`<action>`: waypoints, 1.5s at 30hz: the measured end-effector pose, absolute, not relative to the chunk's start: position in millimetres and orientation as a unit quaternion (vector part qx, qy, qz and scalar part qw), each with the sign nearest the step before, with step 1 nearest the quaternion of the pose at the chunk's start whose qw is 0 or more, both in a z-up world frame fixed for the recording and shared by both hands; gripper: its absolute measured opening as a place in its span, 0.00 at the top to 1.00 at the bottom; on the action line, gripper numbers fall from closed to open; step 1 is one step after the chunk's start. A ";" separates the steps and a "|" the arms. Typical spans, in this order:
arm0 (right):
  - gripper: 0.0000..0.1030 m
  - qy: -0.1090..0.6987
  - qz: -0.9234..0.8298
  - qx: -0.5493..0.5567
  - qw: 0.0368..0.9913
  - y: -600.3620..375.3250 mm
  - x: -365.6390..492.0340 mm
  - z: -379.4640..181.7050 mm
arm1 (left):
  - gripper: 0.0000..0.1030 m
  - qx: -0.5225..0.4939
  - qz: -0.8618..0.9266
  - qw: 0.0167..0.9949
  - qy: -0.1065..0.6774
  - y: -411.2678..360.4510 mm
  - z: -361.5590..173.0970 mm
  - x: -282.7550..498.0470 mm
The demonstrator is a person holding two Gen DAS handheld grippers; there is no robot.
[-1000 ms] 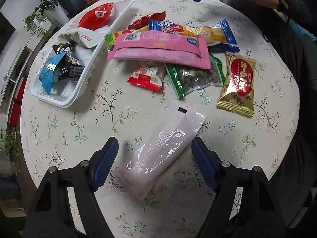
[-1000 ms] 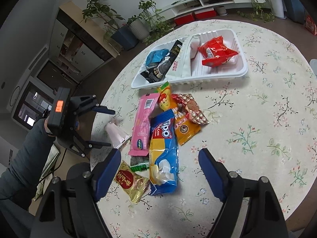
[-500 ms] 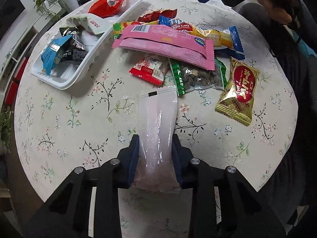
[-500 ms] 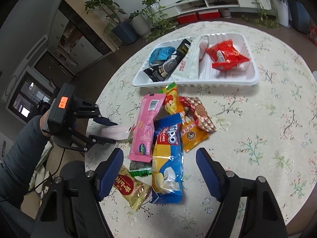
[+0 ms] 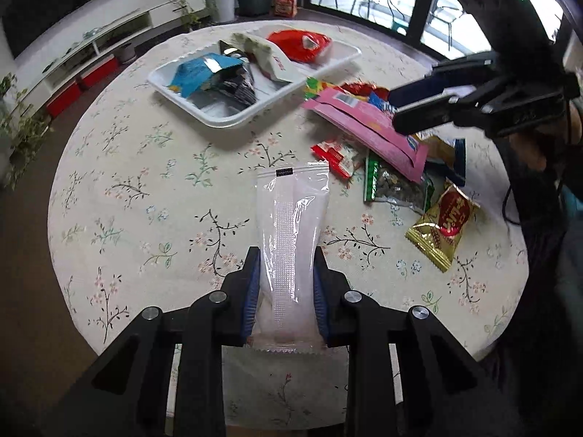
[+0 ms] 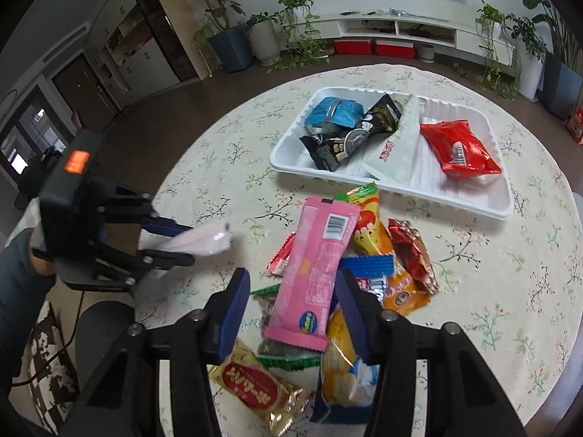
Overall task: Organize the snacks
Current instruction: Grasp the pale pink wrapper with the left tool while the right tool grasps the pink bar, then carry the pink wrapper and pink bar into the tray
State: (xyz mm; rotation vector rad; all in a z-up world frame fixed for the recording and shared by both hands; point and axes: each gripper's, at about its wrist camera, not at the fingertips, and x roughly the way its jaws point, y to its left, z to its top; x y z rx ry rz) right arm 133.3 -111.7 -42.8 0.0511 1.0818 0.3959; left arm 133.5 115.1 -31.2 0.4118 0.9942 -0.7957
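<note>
Left gripper [image 5: 286,287] clamped on pale pink sachet [image 5: 291,233]; blue pads pinch its lower half; sachet lifted clear of the table [image 5: 120,196], long axis running straight out along the fingers, far end carrying a small black label, print too small to read; same sachet in the right wrist view [image 6: 204,242], pointing toward the snack pile.

Right gripper [image 6: 293,302] over the pile, jaws closing, roughly half spread; long pink packet [image 6: 317,266] lies between them, pads not yet pressing on it; packet's long axis points away toward the tray, barcode at its far end, blue-and-yellow oval logo at its near end.

White tray [image 6: 397,189] beyond the pile, two compartments; left one holds blue packet [image 6: 333,111] and black packets [image 6: 349,134]; red packet [image 6: 459,149] in the right one; white wrapper [image 6: 395,151] with red lettering lies across the divider.

Gold packet [image 6: 251,388] with red Japanese script nearest the camera; blue-and-yellow cake bag [image 6: 346,371] beside it, partly under a finger.
</note>
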 end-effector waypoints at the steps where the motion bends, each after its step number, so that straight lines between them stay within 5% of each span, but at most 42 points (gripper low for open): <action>1: 0.51 0.514 0.180 0.022 0.838 -109.6 136.7 -46.3 | 0.77 0.179 -0.366 0.789 0.459 118.3 -28.2 134.5; 12: 0.51 0.526 0.109 -0.072 0.840 -83.0 146.2 -71.6 | 0.77 0.117 -0.336 0.823 0.444 132.6 -14.6 129.4; 19: 0.61 0.526 0.110 -0.100 0.837 -74.4 144.8 -78.1 | 0.77 0.095 -0.331 0.828 0.443 127.9 -15.6 128.8; 27: 0.84 0.523 0.125 -0.066 0.840 -83.0 145.9 -70.6 | 0.77 0.080 -0.323 0.828 0.452 125.6 -17.7 129.9; 45: 0.86 0.455 0.149 0.109 0.871 -164.4 159.6 7.0 | 0.77 0.018 -0.329 0.848 0.416 79.1 31.0 165.5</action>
